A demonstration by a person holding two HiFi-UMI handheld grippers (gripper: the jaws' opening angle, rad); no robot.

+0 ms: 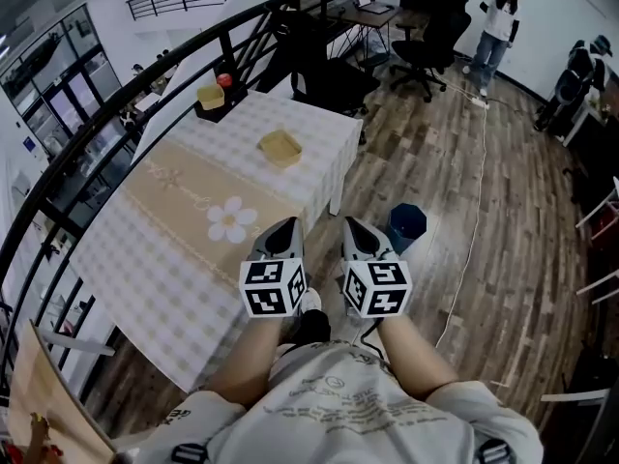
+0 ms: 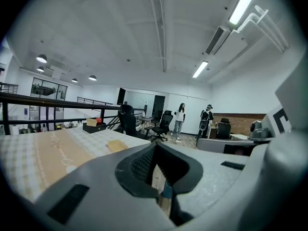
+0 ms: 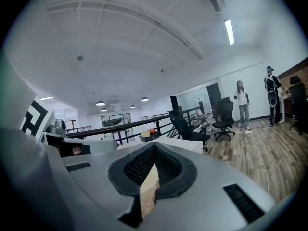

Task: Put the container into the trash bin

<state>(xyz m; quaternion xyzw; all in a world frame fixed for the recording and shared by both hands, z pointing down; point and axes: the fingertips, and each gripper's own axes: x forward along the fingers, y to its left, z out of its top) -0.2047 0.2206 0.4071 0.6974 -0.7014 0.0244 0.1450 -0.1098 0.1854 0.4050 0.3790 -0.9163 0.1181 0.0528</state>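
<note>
At the table (image 1: 145,259) edge, our left gripper (image 1: 285,224) and right gripper (image 1: 354,224) are both closed and empty. The shallow yellow container (image 1: 280,147) lies mid-table, apart from us; likely light and thin-walled, best pinched by its rim.

How the person looks
The left gripper (image 1: 287,223) and right gripper (image 1: 354,224) are grey with black pads and black-and-white marker cubes; the T-shirt (image 1: 338,406) is pale, short-sleeved, with small print.

Claws (image 1: 285,226) (image 1: 356,228): two. Flat yellow container (image 1: 280,147): one. Trash bin (image 1: 407,226): one. Table (image 1: 145,249): one. Standing people (image 1: 499,29) (image 1: 576,77): two.
</note>
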